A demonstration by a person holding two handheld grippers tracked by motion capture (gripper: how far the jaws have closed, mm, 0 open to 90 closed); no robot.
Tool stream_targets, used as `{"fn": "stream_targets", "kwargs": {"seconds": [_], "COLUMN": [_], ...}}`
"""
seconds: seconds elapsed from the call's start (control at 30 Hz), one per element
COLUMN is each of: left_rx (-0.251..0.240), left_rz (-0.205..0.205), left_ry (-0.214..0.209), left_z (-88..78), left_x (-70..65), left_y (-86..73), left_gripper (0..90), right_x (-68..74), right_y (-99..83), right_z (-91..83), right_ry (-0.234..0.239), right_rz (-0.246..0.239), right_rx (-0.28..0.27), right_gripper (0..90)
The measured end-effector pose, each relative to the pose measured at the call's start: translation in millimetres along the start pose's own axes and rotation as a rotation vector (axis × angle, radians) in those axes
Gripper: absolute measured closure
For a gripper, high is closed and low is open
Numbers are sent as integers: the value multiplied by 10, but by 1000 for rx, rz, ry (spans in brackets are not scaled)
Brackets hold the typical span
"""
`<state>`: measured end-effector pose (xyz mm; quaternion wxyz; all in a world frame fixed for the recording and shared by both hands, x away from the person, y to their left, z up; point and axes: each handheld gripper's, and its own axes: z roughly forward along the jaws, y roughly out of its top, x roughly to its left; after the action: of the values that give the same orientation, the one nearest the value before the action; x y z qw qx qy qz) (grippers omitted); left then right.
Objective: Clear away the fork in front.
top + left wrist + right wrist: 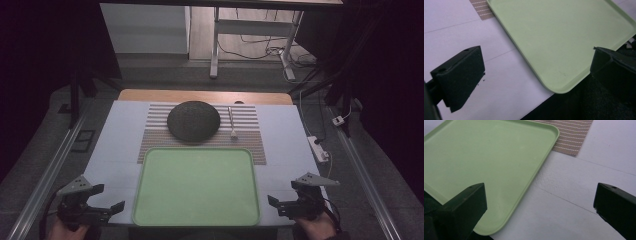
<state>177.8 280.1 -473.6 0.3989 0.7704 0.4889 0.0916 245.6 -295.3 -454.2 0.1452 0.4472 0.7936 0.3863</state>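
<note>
Left gripper jaws: spread wide in the left gripper view, with nothing between them; one jaw stands over the white tabletop, the other over the dark edge past the tray's near corner.
Left gripper [107, 197]: held in the person's left hand [62, 231] at the near left corner of the table, just beside the tray's left side, not touching it.
Right gripper jaws: wide apart in the right gripper view, gripping nothing; one sits over the tray's near right corner, the other over bare tabletop.
Right gripper [281, 199]: held in the person's right hand [316, 227] at the near right corner of the table, just beside the tray's right side, apart from it.
Green tray [196, 218]: a pale green tray with rounded corners and a raised rim, lying flat at the near middle of the table between the two grippers; nothing lies in it. Its far edge overlaps the placemat.
Striped placemat [250, 135]: brown with white stripes, beyond the tray.
Dark round plate [193, 120]: resting on the placemat, beyond the tray.
Fork [232, 123]: pale, lying on the placemat just right of the plate, its head toward the tray.
White tabletop [117, 145]: covers the work area under everything.
</note>
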Motion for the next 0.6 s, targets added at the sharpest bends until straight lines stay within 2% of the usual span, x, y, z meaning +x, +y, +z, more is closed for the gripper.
{"fn": "stream_targets", "kwargs": {"seconds": [0.17,0.23,0.43,0.6], "left_rx": [-22,-32,-1,17], "left_rz": [6,-5,5,-8], "left_ry": [35,25,22,4], "left_z": [-21,-25,3,24], "left_x": [-6,15,6,29], "left_y": [-3,-10,8,17], "left_gripper": [0,0,0,1], "right_x": [23,25,26,33], "right_y": [10,12,10,11], "right_z": [19,24,28,34], "right_ry": [10,9,17,26], "right_rz": [-19,-24,-29,-38], "right_rx": [17,23,31,37], "right_gripper": [0,0,0,0]}}
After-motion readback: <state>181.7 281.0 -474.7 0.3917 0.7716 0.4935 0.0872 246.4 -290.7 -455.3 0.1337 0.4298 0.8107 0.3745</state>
